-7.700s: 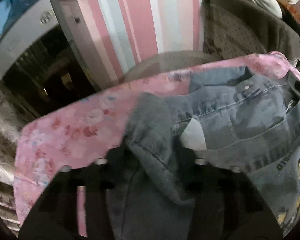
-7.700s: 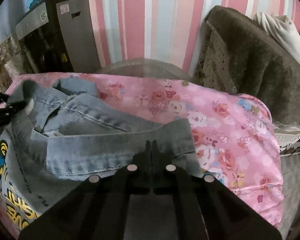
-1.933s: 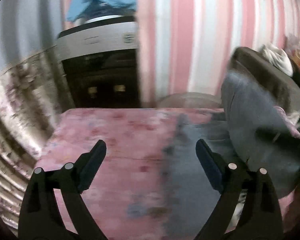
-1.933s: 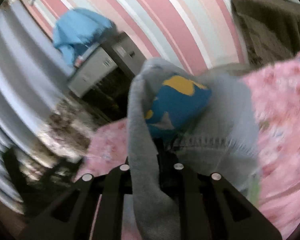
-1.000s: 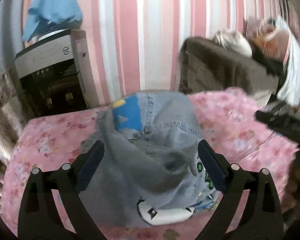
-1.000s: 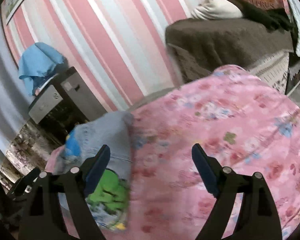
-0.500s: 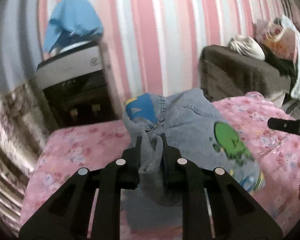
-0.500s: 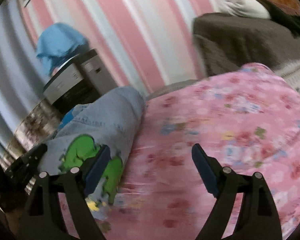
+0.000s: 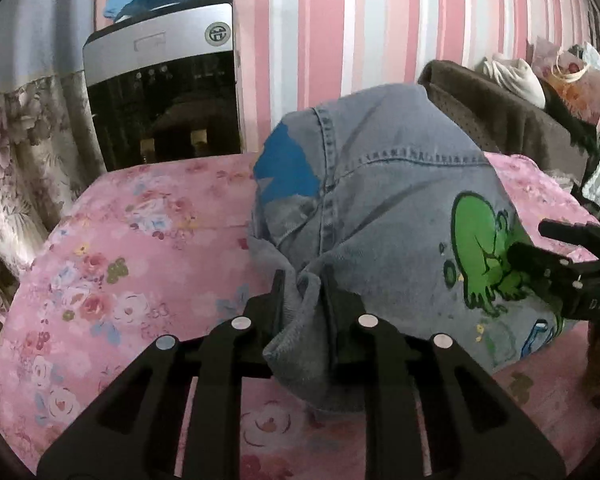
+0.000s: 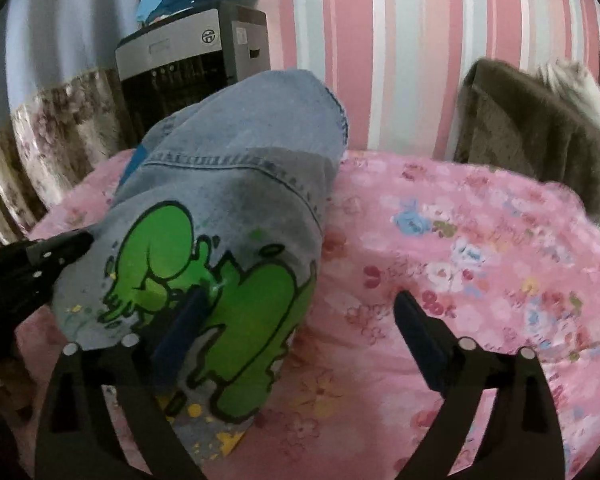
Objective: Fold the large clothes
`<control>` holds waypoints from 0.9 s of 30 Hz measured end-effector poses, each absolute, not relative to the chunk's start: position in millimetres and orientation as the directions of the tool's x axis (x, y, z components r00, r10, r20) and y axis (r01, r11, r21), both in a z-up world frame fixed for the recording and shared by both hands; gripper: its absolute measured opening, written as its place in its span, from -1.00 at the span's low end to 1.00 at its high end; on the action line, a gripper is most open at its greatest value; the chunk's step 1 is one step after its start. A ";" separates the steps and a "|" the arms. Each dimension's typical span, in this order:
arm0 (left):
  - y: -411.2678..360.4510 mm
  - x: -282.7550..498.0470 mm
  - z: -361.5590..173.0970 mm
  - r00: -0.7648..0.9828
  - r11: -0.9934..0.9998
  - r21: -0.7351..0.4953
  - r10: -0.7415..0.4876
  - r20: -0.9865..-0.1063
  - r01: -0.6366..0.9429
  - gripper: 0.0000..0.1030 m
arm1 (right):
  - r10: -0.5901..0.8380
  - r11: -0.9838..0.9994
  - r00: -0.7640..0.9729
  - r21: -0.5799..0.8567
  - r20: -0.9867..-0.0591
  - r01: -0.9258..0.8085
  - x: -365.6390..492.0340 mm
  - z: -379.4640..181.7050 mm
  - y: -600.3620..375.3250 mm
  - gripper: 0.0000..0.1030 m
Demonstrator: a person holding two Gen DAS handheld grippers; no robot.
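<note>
A grey-blue denim jacket (image 9: pixel 384 216) with a green cartoon print and a blue patch lies bunched on the pink floral cloth (image 9: pixel 132 240). My left gripper (image 9: pixel 302 296) is shut on a fold of the jacket's near edge. In the right wrist view the jacket (image 10: pixel 236 208) rises in a hump at the left. My right gripper (image 10: pixel 300 312) is open, its left finger over the green print and its right finger above the pink cloth (image 10: pixel 460 248). The right gripper also shows in the left wrist view (image 9: pixel 560 264), at the jacket's right side.
A grey and black appliance (image 9: pixel 160 92) with a blue cloth on top stands against the striped wall. A brown-covered seat (image 10: pixel 532 136) with a white bundle stands at the right. A floral curtain (image 9: pixel 16 168) hangs at the left.
My left gripper shut on the jacket's near edge half a second ago and still holds it. My right gripper let the jacket go earlier and has moved closer to the green print.
</note>
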State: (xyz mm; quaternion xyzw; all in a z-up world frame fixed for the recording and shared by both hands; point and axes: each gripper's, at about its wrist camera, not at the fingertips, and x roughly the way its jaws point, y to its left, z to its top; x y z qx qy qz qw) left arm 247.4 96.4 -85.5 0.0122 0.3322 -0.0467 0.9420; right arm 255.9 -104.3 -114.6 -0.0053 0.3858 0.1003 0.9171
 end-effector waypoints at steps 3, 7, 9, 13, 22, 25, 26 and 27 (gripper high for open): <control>97.8 246.0 -80.8 0.772 0.995 -0.019 -0.085 -0.630 0.094 -0.47 | 0.183 0.981 0.684 0.084 -0.706 -0.176 255.9 -108.2 -107.3 0.88; 109.2 239.7 -46.7 0.783 0.994 -0.045 -0.105 -0.614 0.098 0.47 | 0.237 0.971 0.717 0.152 -0.656 -0.183 262.3 -79.7 -127.1 0.88; 113.3 241.8 -24.6 0.803 0.995 -0.037 -0.100 -0.587 0.096 0.53 | 0.227 0.974 0.746 0.155 -0.626 -0.166 273.1 -64.5 -135.7 0.90; 111.5 273.7 9.1 0.820 0.996 0.006 -0.068 -0.568 0.086 0.74 | 0.199 0.980 0.758 0.146 -0.621 -0.137 314.2 -50.9 -138.6 0.90; 75.8 380.6 -45.6 0.707 0.959 0.228 0.044 -0.706 0.168 0.75 | 0.197 0.980 0.701 0.127 -0.686 -0.152 380.3 -82.8 -107.0 0.95; 88.1 407.5 -75.5 0.669 0.969 0.223 0.099 -0.737 0.103 0.82 | 0.157 0.986 0.666 0.076 -0.729 -0.149 399.4 -100.8 -93.3 0.95; 92.3 411.0 -78.1 0.669 0.977 0.198 0.093 -0.737 0.082 0.90 | 0.137 0.987 0.654 0.046 -0.744 -0.155 406.1 -109.5 -88.9 0.95; 97.5 413.4 -81.4 0.675 0.984 0.168 0.087 -0.733 0.056 0.93 | 0.132 0.987 0.646 0.037 -0.752 -0.158 410.0 -114.4 -87.5 0.95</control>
